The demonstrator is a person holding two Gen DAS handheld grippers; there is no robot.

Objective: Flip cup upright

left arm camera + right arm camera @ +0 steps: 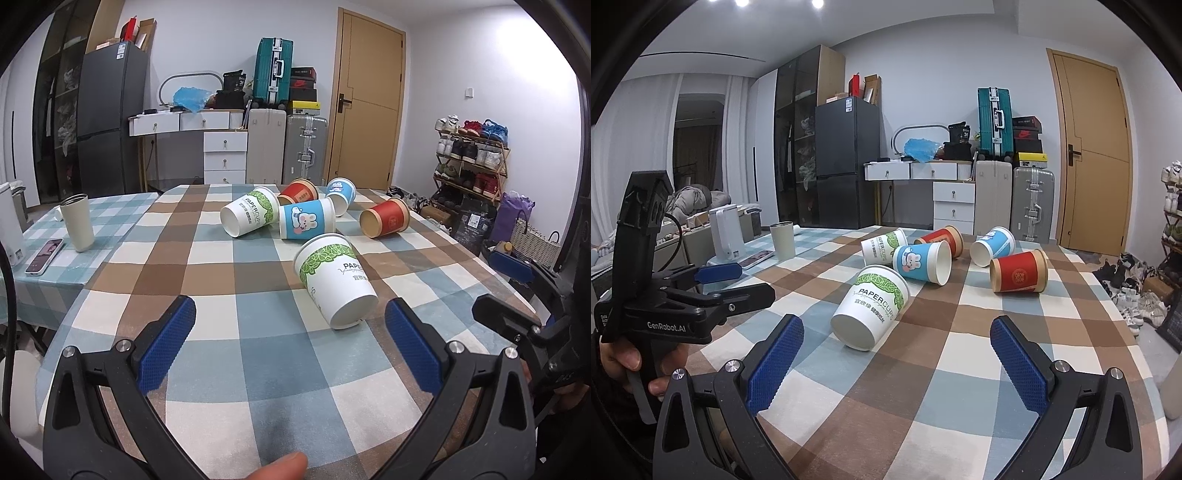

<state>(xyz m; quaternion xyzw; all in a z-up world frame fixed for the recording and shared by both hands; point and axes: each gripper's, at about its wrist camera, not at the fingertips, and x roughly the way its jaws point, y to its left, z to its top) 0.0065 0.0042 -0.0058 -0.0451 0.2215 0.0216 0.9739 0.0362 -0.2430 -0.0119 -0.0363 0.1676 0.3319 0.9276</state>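
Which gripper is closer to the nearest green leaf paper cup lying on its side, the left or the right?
Roughly equal; left perhaps slightly nearer. The nearest green leaf cup lies just ahead of the open left gripper, right of centre. The open right gripper sits just behind it, cup left of centre.

six paper cups [334, 280], one tumbler [77, 222]

1. The nearest paper cup [334, 279] is smooth white paper with a green leaf print.
2. The tablecloth [258, 369] looks like slightly glossy checked cloth.
3. The left gripper [290, 345] has matt black plastic arms and rough, blue, dimpled pads [168, 345].
4. The tumbler [77, 222], far left, is matt cream.
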